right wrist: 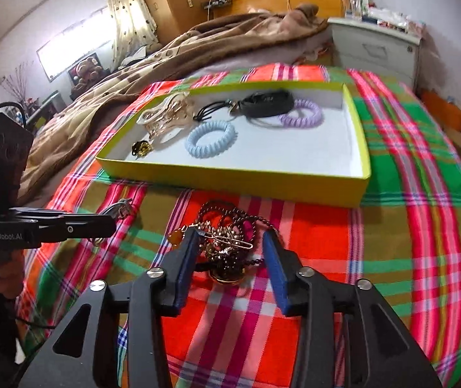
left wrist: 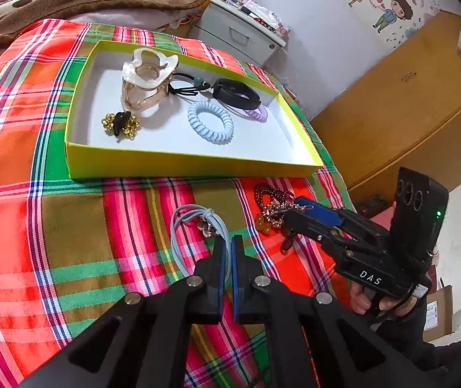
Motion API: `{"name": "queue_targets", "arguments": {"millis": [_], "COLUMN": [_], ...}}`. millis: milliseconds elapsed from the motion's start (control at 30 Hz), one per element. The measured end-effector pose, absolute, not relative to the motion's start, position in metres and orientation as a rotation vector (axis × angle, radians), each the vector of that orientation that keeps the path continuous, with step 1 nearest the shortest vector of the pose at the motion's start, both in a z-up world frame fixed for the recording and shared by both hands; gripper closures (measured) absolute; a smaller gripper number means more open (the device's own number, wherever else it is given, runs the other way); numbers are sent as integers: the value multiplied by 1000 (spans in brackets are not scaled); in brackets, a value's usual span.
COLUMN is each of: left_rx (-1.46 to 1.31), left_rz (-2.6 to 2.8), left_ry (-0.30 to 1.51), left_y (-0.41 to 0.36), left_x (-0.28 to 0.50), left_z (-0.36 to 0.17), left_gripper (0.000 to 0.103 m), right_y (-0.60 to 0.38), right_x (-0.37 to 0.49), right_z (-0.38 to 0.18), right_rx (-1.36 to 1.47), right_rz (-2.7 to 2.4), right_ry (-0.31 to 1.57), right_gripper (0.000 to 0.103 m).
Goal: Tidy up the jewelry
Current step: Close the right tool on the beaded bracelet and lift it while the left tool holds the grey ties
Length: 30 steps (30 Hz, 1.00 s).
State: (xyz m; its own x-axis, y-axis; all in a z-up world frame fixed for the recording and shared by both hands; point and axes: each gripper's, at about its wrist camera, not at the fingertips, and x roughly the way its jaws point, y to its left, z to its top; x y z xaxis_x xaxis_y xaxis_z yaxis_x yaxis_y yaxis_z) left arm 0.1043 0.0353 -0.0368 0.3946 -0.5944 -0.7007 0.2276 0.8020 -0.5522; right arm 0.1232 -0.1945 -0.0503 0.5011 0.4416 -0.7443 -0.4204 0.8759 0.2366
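Observation:
My left gripper (left wrist: 229, 241) is shut on a grey-blue cord hair tie (left wrist: 182, 226) whose loop and charm lie on the plaid cloth. From the right wrist it shows at the left edge (right wrist: 111, 221). A tangle of dark beads, gold chain and a hair pin (right wrist: 227, 245) lies just before the box. My right gripper (right wrist: 230, 242) stands open around it, one finger on each side, the right pad apart from it. In the left wrist view the right gripper (left wrist: 292, 210) tips down onto the tangle (left wrist: 271, 207). The yellow-green box (left wrist: 191, 161) (right wrist: 230, 181) holds a claw clip (left wrist: 146, 74) and a blue coil tie (left wrist: 211, 123).
Also in the box: purple coil tie (right wrist: 301, 114), black band (right wrist: 267, 102), gold bells (left wrist: 122, 124). The plaid cloth (left wrist: 52, 226) covers a bed; a brown blanket (right wrist: 133, 74) lies behind. A white drawer unit (right wrist: 376, 48) and wooden cabinet (left wrist: 408, 97) stand to the right.

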Motion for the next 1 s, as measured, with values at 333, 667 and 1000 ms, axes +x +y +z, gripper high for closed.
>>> {"name": "queue_targets", "arguments": {"millis": [333,667,1000], "left_rx": [-396,-400,-394], "left_rz": [-537,-531,-525], "left_ry": [1041,1044,1060], "left_y": [34,38,35], "left_x": [105,105,106], "left_z": [-36,-37,-41], "left_gripper": [100,100,100], "right_y": [-193,-219,-180], "right_x": [117,143,133], "right_z": [-42,-42,-52], "right_rx": [-1,95,-118], "right_rz": [496,408,496], "right_ry": [863,896,940], "right_gripper": [58,58,62]}}
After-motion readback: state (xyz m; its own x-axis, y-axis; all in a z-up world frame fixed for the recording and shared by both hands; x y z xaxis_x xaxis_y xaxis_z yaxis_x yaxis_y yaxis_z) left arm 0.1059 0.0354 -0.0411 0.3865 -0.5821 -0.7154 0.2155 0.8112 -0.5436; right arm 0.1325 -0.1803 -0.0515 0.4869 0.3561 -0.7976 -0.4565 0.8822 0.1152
